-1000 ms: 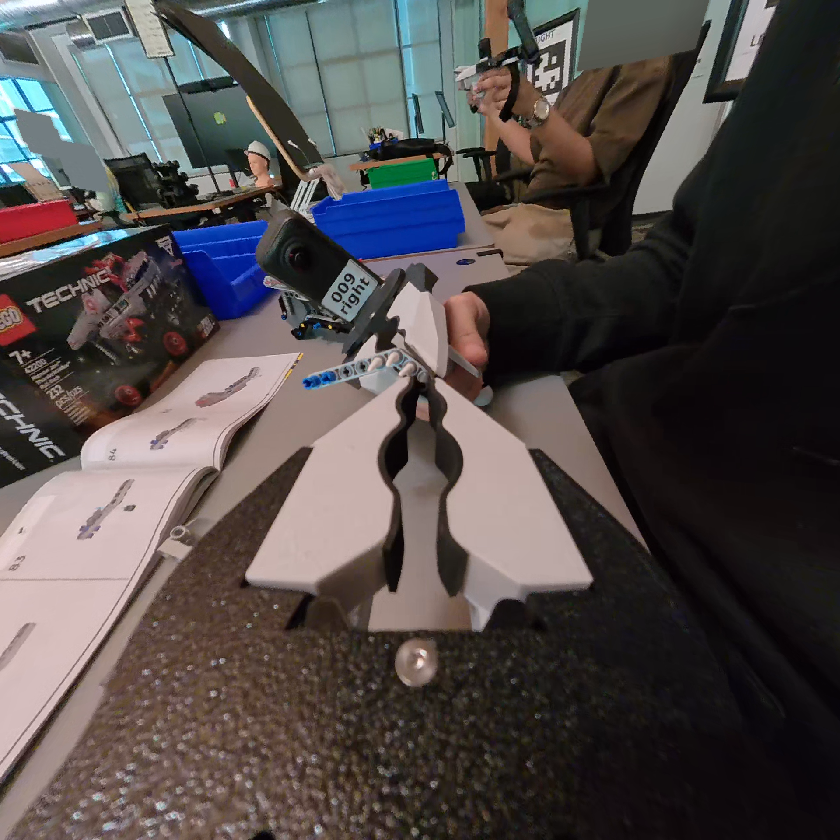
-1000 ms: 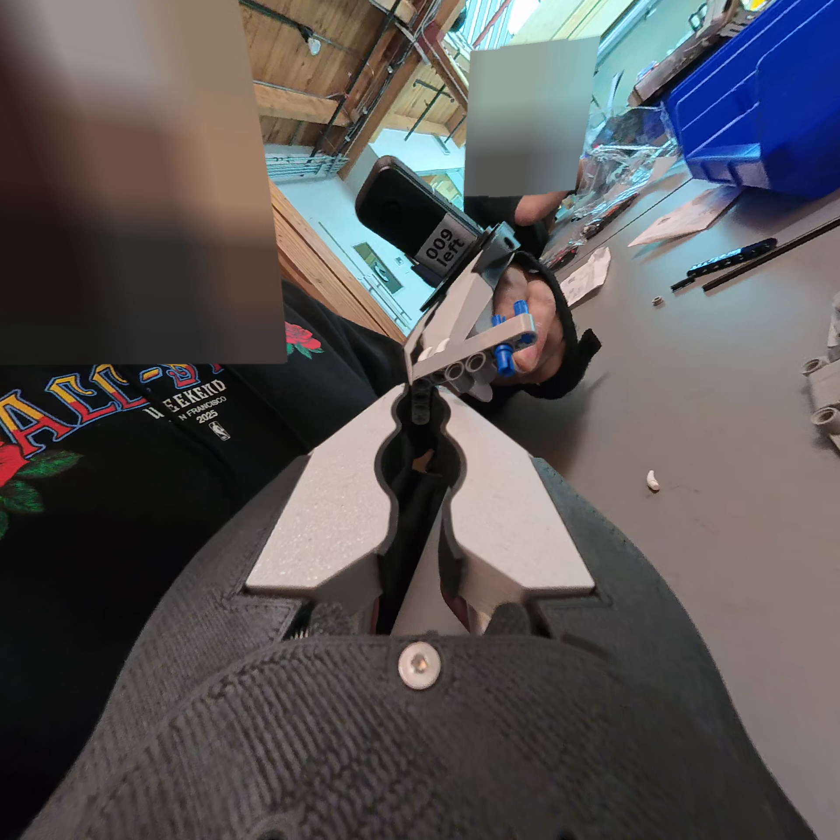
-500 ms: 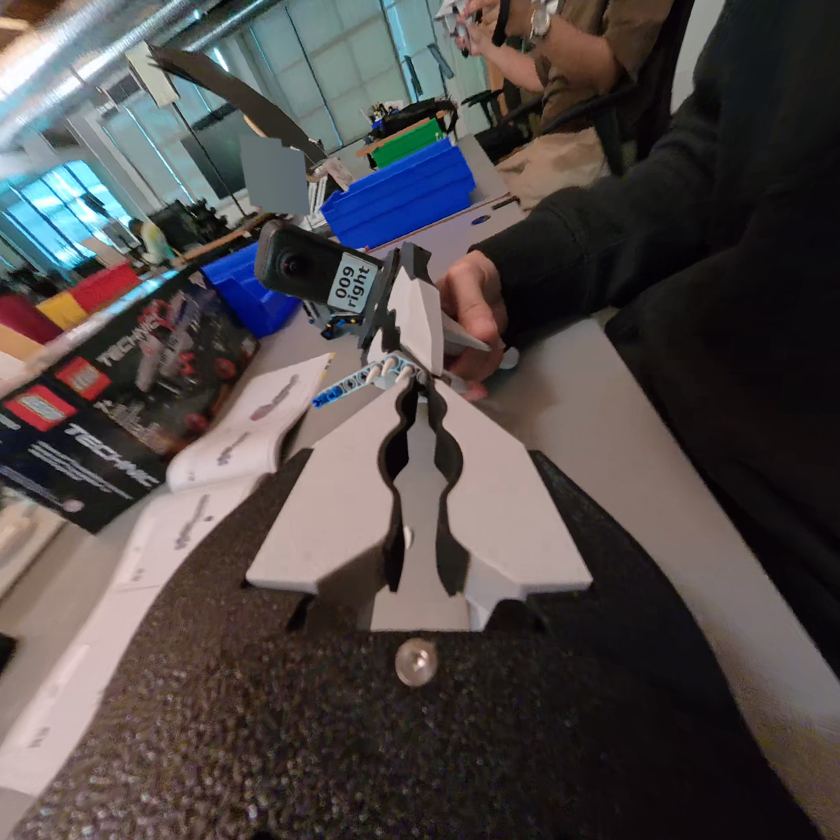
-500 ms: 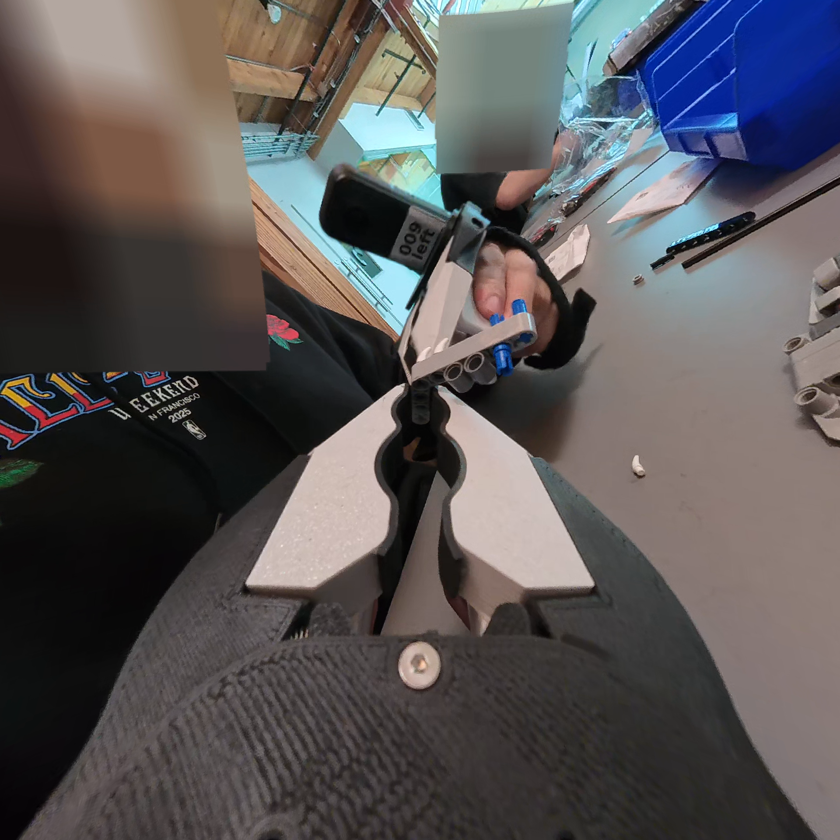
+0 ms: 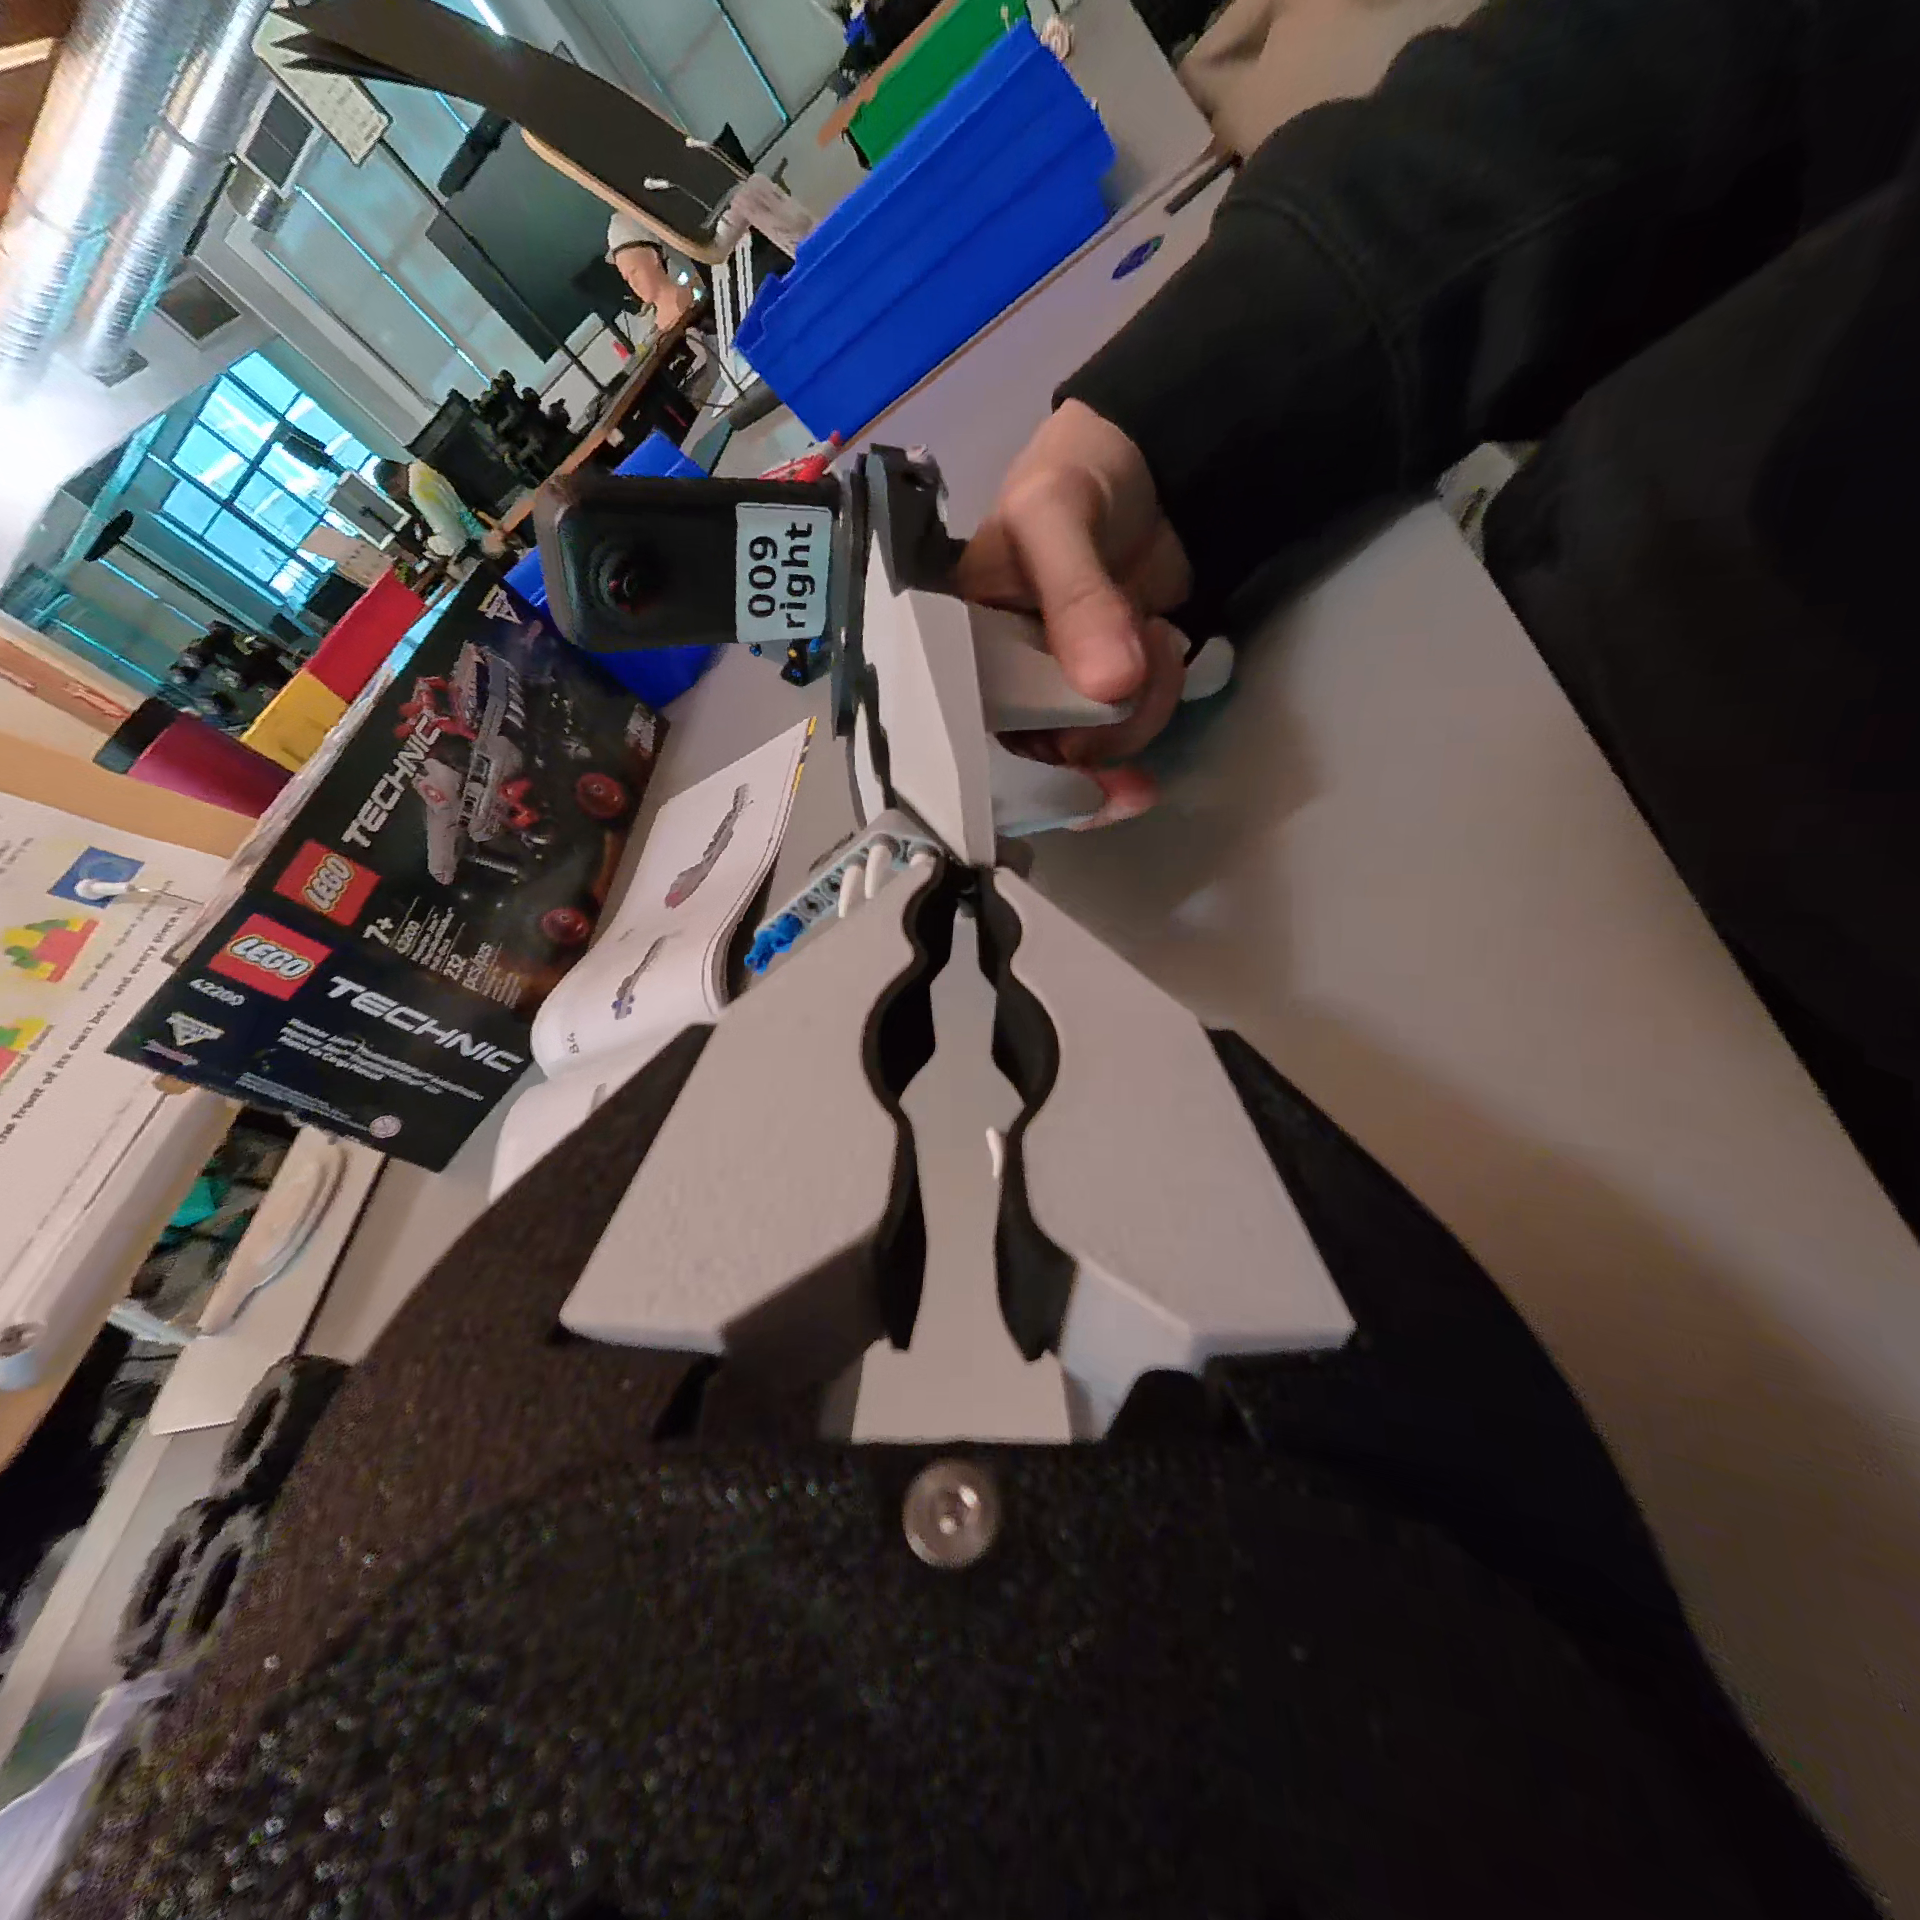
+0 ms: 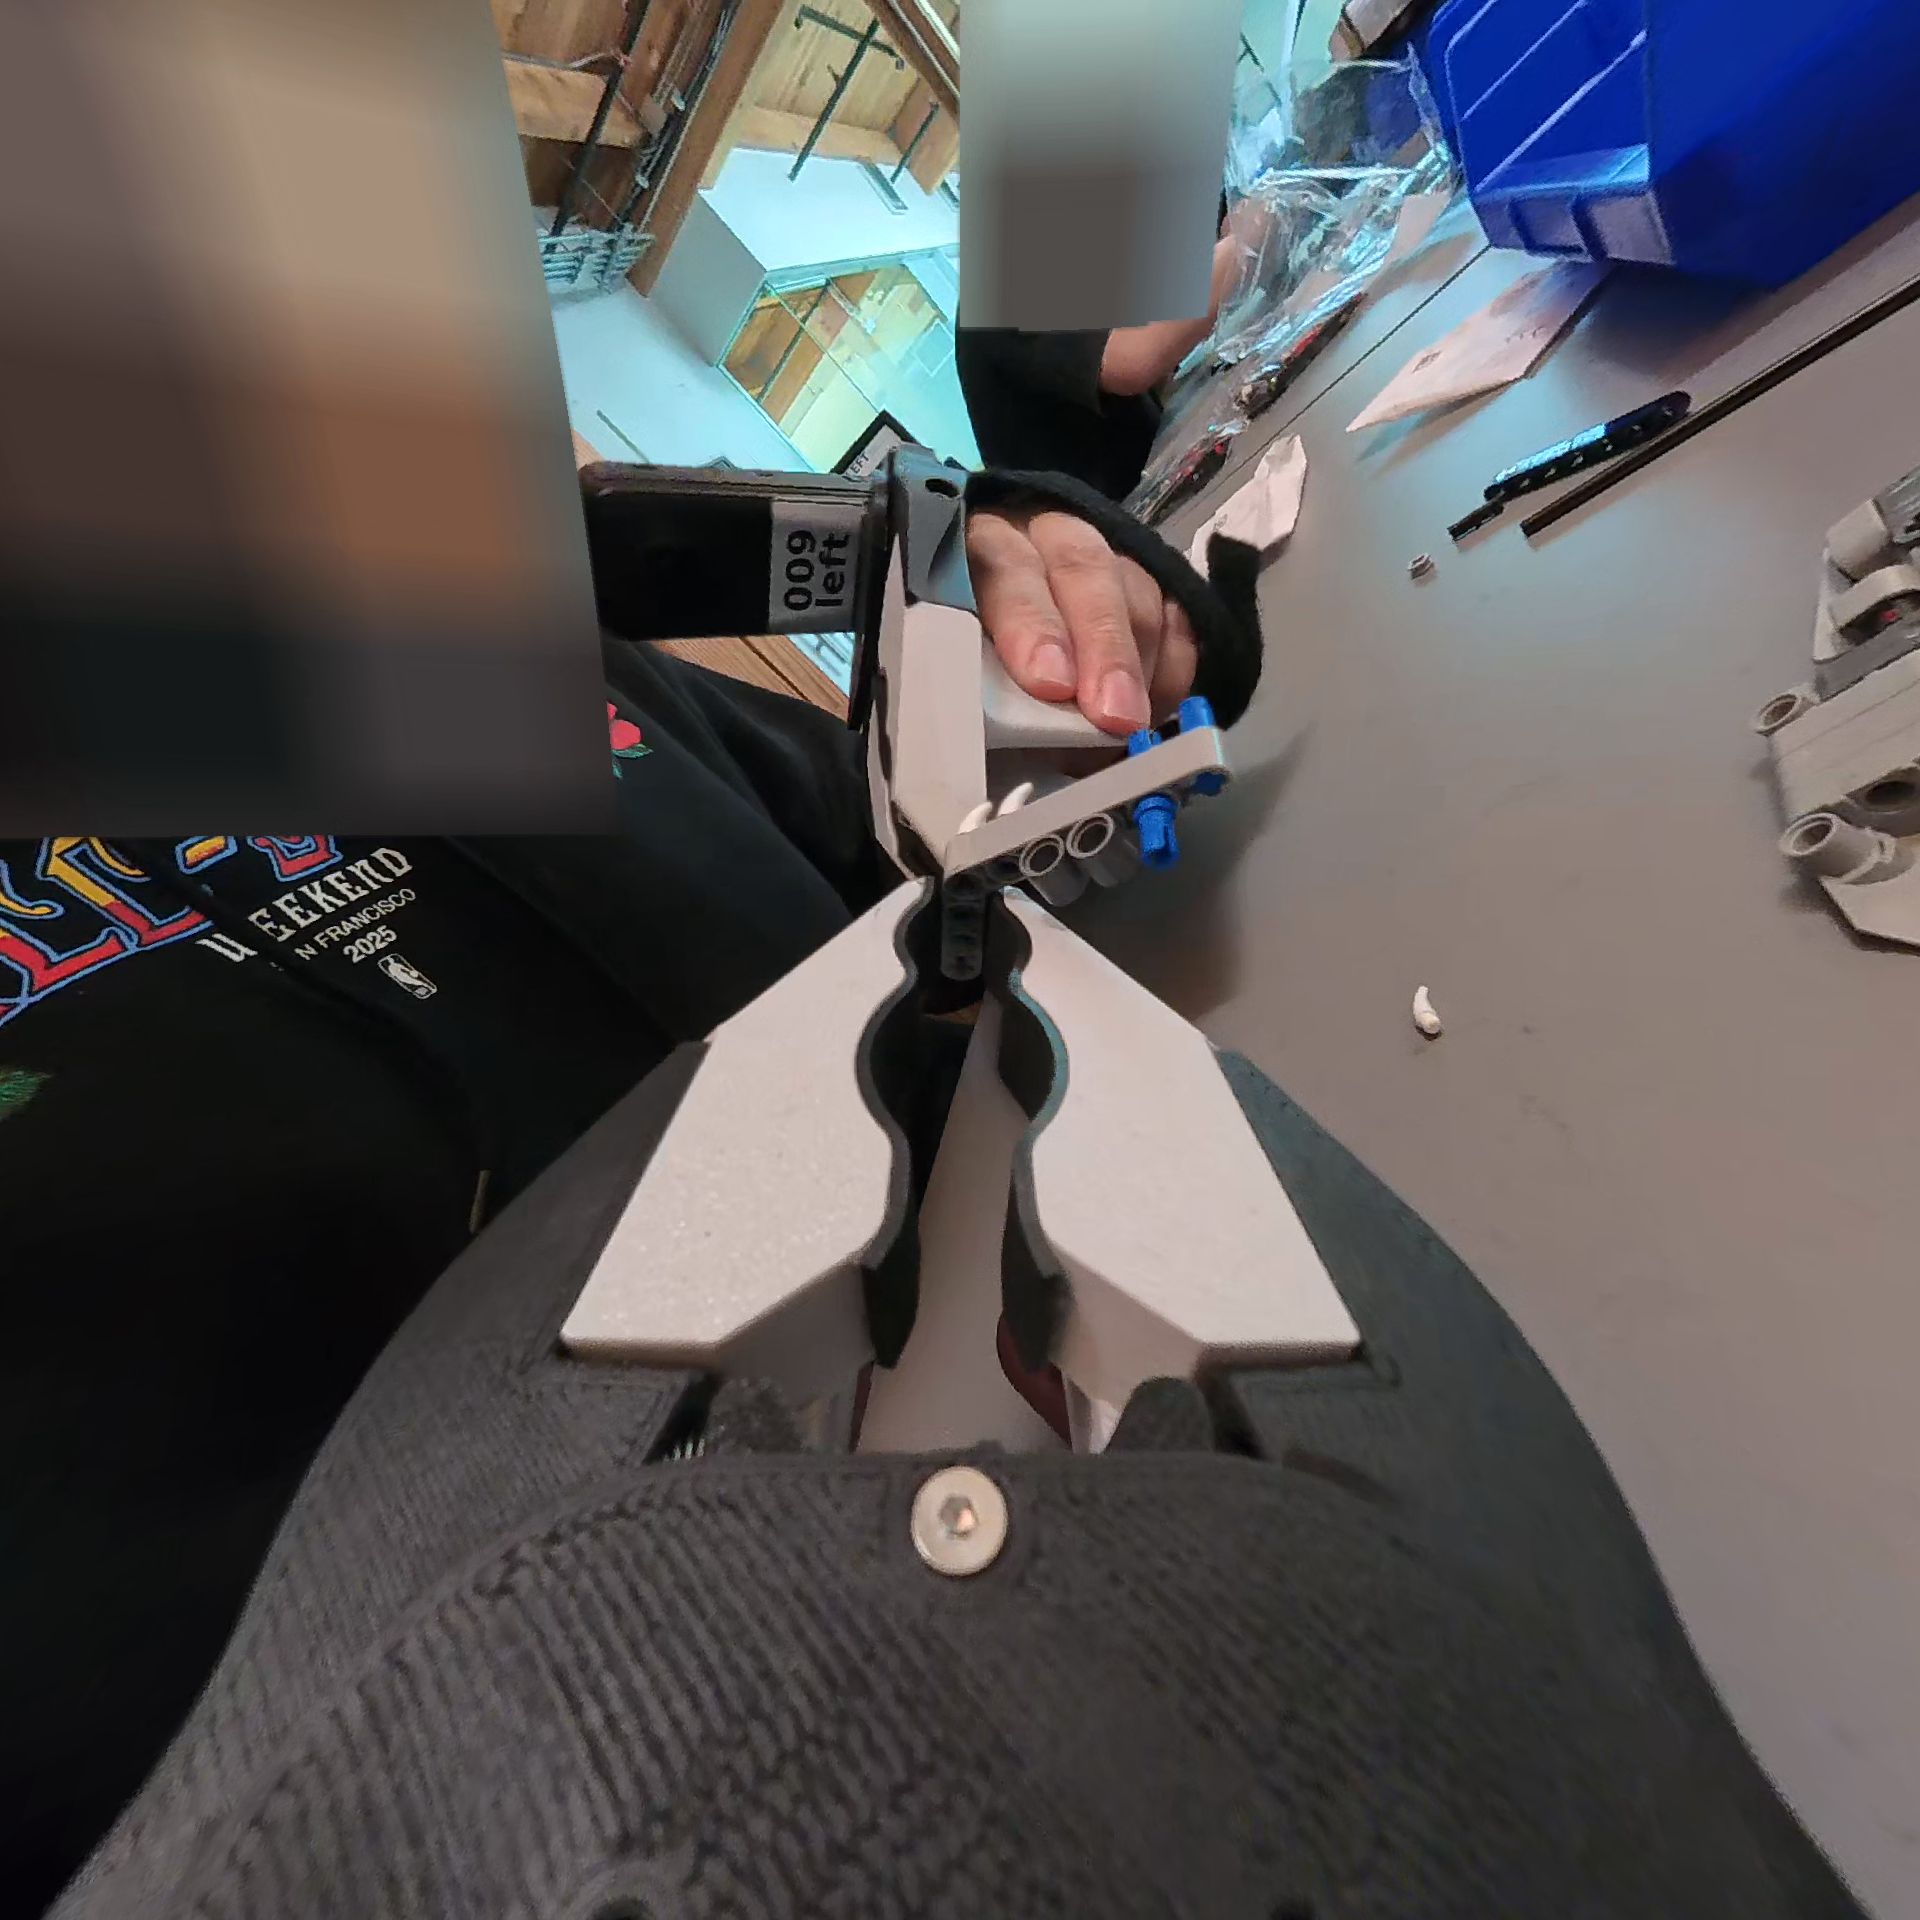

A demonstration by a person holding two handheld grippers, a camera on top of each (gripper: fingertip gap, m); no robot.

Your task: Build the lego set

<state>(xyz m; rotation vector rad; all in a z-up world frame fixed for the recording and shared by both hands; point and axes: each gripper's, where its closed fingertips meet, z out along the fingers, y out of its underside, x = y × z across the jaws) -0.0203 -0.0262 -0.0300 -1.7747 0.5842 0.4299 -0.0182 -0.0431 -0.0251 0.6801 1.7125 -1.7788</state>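
Both hand-held grippers meet tip to tip above the grey counter (image 6: 1558, 1195), working on one small Lego assembly.

Left hand-held gripper (image 5: 961, 883): jaws nearly closed at the tips. It meets the light-grey beam (image 5: 868, 868) there; the right wrist view shows this beam (image 6: 1086, 805) projecting from the left hand-held gripper's tip (image 6: 920, 852), so it appears clamped on the beam's end. The beam carries blue pins (image 6: 1153, 821) near its free end and white tooth-like pieces on its upper side.

Right hand-held gripper (image 6: 961, 914): jaws drawn close, pinching a short black piece (image 6: 961, 930) between the tips. The black piece's far end touches the grey beam's near end; whether it is seated in a hole cannot be told.

Each gripper is held by a hand: right hand (image 5: 1081, 592) in a black sleeve, left hand (image 6: 1081, 613) under a black strap.

On the counter, right wrist view: a small white tooth piece (image 6: 1427, 1010) lies loose near the gripper; a grey sub-assembly (image 6: 1849, 758) sits at the right edge; a blue bin (image 6: 1714, 125) stands at the far right.

Left wrist view: the set's box (image 5: 416, 904) stands at left, with the open instruction booklet (image 5: 686, 914) just beside it, behind the beam.
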